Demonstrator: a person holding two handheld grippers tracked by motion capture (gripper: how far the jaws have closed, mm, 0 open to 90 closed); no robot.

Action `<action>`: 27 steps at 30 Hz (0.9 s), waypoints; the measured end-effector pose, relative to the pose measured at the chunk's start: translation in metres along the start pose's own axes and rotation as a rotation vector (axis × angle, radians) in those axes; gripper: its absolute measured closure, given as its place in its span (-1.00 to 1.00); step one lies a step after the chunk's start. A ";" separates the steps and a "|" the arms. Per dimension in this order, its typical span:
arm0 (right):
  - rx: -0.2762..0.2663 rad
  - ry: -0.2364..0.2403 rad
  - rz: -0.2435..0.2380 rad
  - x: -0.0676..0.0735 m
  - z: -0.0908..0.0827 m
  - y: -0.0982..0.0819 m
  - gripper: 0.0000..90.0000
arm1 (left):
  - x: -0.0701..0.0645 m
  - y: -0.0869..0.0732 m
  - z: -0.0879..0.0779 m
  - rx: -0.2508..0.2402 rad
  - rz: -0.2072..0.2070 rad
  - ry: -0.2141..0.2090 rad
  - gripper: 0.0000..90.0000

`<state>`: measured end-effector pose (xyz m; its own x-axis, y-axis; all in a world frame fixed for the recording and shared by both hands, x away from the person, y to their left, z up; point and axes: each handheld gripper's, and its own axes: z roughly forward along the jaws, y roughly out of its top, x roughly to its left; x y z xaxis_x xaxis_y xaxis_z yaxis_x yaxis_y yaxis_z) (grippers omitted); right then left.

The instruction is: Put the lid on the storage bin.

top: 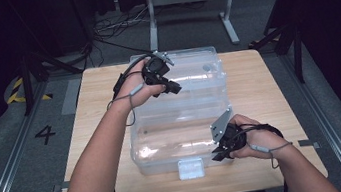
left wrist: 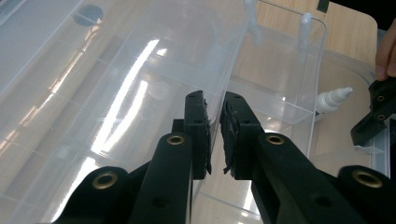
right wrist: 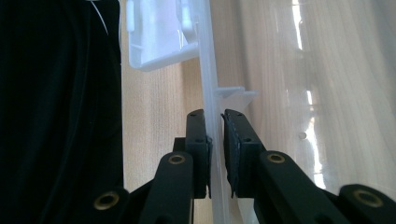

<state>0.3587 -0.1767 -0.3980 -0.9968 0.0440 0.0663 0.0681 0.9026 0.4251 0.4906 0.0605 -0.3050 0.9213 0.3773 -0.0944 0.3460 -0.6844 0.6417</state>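
Between each claw's jaws sits an edge of the clear lid (top: 182, 119).

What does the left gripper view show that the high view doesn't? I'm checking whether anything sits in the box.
Left gripper view: a small white bottle, apparently inside the clear box, and the left gripper with its pads closed on a thin clear edge of that box.

High view: the wooden table, the white latch on the box's near side, and a floor marking.

Both: the box, the left gripper and the right gripper.
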 end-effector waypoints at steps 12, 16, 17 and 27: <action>0.002 0.002 0.002 0.000 0.000 0.000 0.80 | -0.012 0.000 -0.005 -0.001 0.034 -0.016 0.83; 0.003 -0.004 -0.006 0.001 0.001 0.000 0.80 | -0.019 0.000 -0.008 0.008 0.048 -0.013 0.84; 0.003 -0.005 -0.008 0.001 0.001 0.000 0.80 | -0.020 0.000 -0.009 0.009 0.053 -0.014 0.84; -0.002 -0.014 0.010 0.002 0.001 0.000 0.80 | -0.035 -0.001 -0.014 0.034 0.082 -0.015 0.86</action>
<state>0.3564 -0.1761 -0.3982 -0.9966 0.0591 0.0575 0.0781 0.9010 0.4267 0.4559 0.0566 -0.2916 0.9492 0.3098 -0.0542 0.2750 -0.7337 0.6213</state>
